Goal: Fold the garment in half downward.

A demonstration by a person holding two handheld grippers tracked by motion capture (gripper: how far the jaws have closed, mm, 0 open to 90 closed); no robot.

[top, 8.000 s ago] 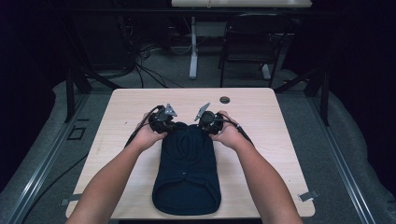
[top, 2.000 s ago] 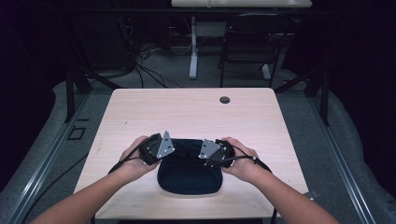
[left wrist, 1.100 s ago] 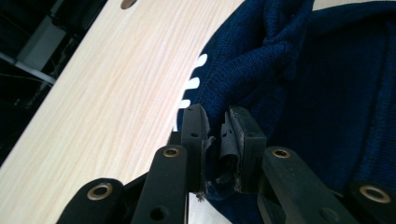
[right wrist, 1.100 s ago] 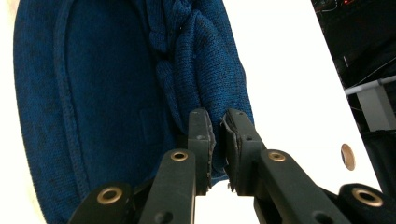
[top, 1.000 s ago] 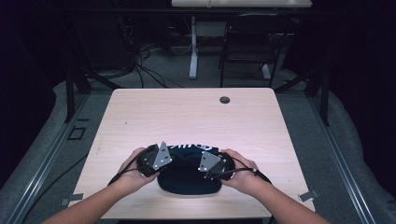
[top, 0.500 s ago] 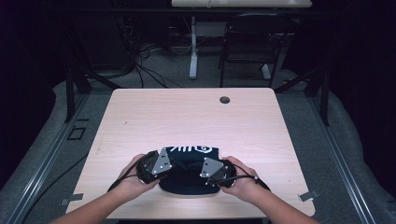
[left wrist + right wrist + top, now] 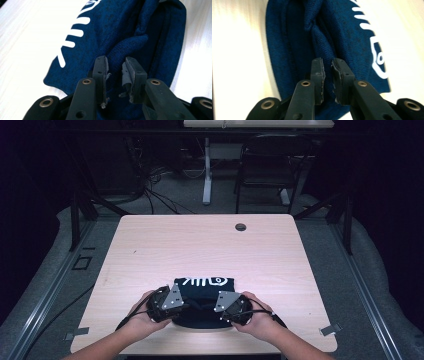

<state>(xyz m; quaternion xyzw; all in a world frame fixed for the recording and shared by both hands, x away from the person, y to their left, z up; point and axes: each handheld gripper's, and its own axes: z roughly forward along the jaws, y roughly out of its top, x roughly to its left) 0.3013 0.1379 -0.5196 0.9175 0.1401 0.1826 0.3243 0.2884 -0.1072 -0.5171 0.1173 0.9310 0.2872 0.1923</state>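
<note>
Here the pale wooden table [image 7: 150,250] carries a folded navy garment [image 7: 204,292] with white print near its front edge, centred between both hands. Both forearms enter from the near edge and angle inward. The left hand [image 7: 142,312] holds the left gripper [image 7: 115,72] at the garment's left side; its jaws stand slightly parted, a raised fold of cloth between them, not pressed. The right hand [image 7: 260,316] holds the right gripper [image 7: 327,68] at the right side; its jaws are narrowly parted around a ridge of fabric. A small dark disc [image 7: 240,227] lies near the far edge.
</note>
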